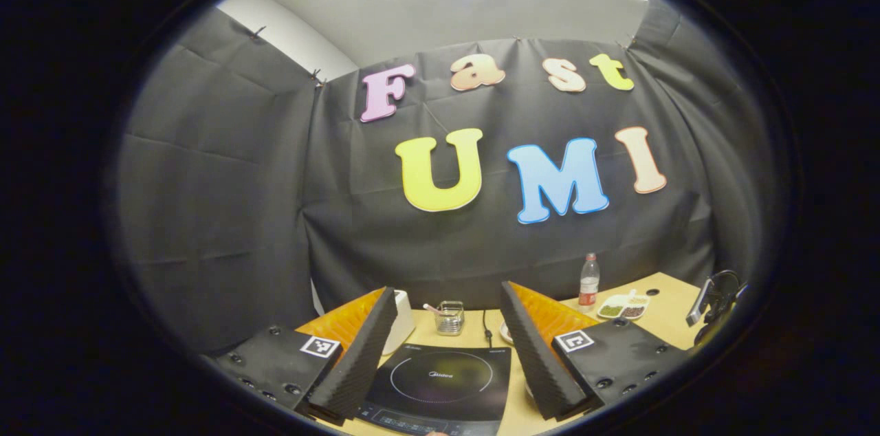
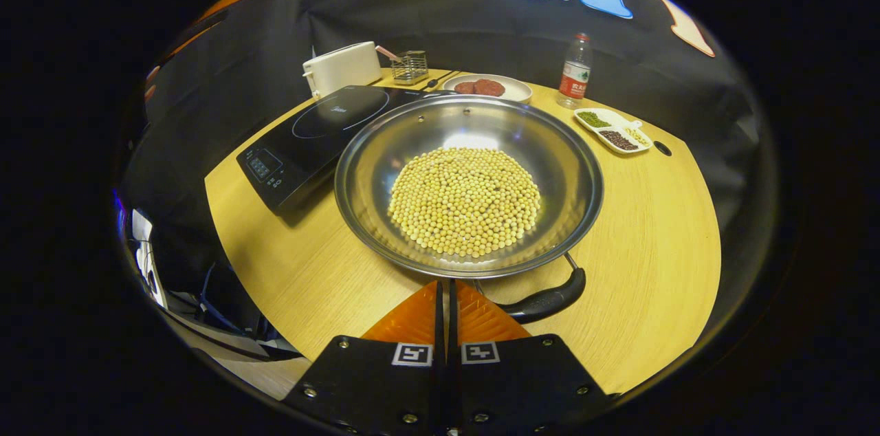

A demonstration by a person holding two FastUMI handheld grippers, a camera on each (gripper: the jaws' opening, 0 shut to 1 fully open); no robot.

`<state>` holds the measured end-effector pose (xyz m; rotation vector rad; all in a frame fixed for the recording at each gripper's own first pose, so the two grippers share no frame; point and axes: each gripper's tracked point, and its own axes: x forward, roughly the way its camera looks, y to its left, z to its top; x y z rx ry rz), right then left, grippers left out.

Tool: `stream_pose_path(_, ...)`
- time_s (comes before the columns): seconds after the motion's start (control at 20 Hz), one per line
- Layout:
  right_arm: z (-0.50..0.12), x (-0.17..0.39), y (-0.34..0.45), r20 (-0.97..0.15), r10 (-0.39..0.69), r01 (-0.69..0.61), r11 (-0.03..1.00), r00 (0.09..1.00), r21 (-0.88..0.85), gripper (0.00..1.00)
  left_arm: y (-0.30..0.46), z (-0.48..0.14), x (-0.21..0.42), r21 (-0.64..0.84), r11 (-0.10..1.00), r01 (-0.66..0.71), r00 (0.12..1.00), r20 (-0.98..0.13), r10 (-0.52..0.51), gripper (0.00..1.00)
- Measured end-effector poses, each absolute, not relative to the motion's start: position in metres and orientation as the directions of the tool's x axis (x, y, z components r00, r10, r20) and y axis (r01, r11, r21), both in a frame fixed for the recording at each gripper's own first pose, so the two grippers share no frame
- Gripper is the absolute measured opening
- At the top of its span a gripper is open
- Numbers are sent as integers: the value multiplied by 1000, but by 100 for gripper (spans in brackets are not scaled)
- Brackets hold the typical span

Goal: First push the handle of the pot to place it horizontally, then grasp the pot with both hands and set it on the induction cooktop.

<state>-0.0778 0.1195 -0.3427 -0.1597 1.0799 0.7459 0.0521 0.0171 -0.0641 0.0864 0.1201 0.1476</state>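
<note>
**Pot on surface beside cooktop; right jaws closed, left jaws wide apart**

Right gripper view: the right gripper (image 2: 445,298) has its jaws closed together with nothing between them. The tips sit just short of the pot (image 2: 468,183), near the rim on the camera side. The pot is a wide metal pan resting on the wooden surface (image 2: 660,236) and carries a layer of yellow soybeans (image 2: 465,201). Its black handle (image 2: 550,298) leaves the rim at the lower right and curves toward the closed jaws, ending just beside them. The induction cooktop (image 2: 316,133) lies flat on the surface to the left of the pot, its near corner close to the pot rim.

Behind the pot stand a white appliance (image 2: 342,69), a small wire basket (image 2: 411,67), a plate (image 2: 487,87) with dark red food, a plastic bottle (image 2: 575,71) and a divided dish (image 2: 614,131) of beans.

Left gripper view: the left gripper (image 1: 447,353) holds its jaws wide apart and grips nothing. It is raised over the cooktop, which appears between the fingers.
</note>
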Motion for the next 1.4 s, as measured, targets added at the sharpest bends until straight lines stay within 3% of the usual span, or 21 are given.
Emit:
stream_pose_path(1.15,-360,27,47,-850,371,-504,851,375,149,1,-15,-90,73,119,977,-177,969,-153,194,91)
stream_pose_path(1.3,-360,38,44,-846,361,-484,863,393,144,1,-19,-96,75,119,976,-180,966,-163,198,100)
stream_pose_path(1.4,-361,41,41,-846,354,-464,874,399,147,1,-21,-102,76,120,977,-175,965,-175,195,100)
